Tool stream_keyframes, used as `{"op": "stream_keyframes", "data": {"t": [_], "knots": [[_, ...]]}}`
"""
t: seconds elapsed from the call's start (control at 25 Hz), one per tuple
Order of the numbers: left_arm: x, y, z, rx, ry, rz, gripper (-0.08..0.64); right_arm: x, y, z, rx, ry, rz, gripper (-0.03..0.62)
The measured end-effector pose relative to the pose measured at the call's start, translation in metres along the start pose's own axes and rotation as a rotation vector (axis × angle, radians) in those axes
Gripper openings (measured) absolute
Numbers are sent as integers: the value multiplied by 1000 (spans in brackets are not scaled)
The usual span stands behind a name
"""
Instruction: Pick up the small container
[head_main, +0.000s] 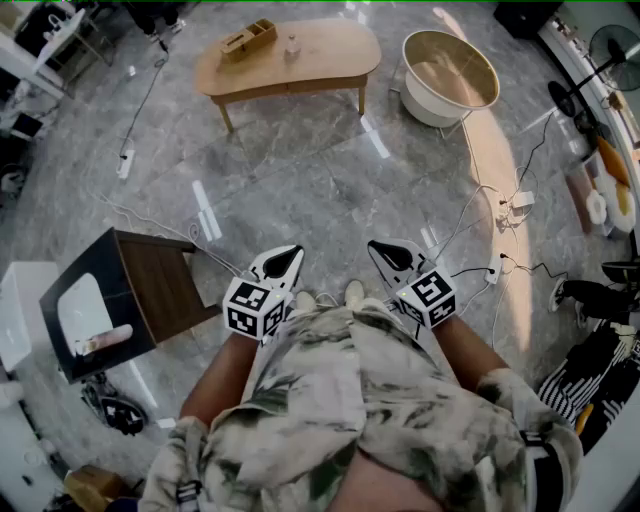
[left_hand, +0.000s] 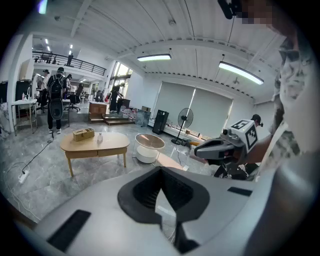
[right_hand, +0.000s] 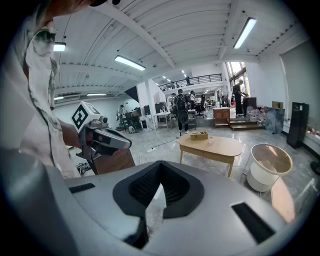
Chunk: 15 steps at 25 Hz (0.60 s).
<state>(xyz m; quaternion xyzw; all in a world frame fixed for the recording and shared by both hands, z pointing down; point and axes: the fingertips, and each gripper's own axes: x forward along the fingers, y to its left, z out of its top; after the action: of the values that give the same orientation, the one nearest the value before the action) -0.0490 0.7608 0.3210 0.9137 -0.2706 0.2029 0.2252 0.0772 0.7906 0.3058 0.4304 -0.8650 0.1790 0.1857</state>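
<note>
The small container (head_main: 292, 45) stands on the oval wooden tabletop (head_main: 335, 60) at the far side of the room, just beside a wooden box (head_main: 248, 40) and well apart from both grippers. It is too small in every view to tell its material or its contents; it reads only as a pale, upright little vessel. The left gripper (head_main: 287, 260) and the right gripper (head_main: 386, 254) are held close in front of the person's patterned shirt (head_main: 370, 400), which cuts off the arms behind them. Each gripper view shows its jaws clenched together at the tips with nothing between them, only floor visible through the slit below. The floor (head_main: 300, 160) is polished grey marble, crossed by cables and a white power strip (head_main: 125, 163). A round white tub (head_main: 450, 75) stands to the right of the tabletop, and a dark side table (head_main: 150, 290) stands near the person's left; what lies on its top is unclear. At the right edge a standing fan (head_main: 615, 45) is partly cut off. In the left gripper view people (left_hand: 56, 95) stand far back in a large open hall.
</note>
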Motion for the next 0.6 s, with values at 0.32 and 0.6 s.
{"op": "stream_keyframes", "data": {"t": [0.32, 0.6], "knots": [[18, -14, 6, -15, 5, 27, 21, -11, -28, -5, -13, 7, 22, 20], [35, -14, 17, 20, 1, 86, 21, -16, -63, -9, -11, -31, 41, 99]]}}
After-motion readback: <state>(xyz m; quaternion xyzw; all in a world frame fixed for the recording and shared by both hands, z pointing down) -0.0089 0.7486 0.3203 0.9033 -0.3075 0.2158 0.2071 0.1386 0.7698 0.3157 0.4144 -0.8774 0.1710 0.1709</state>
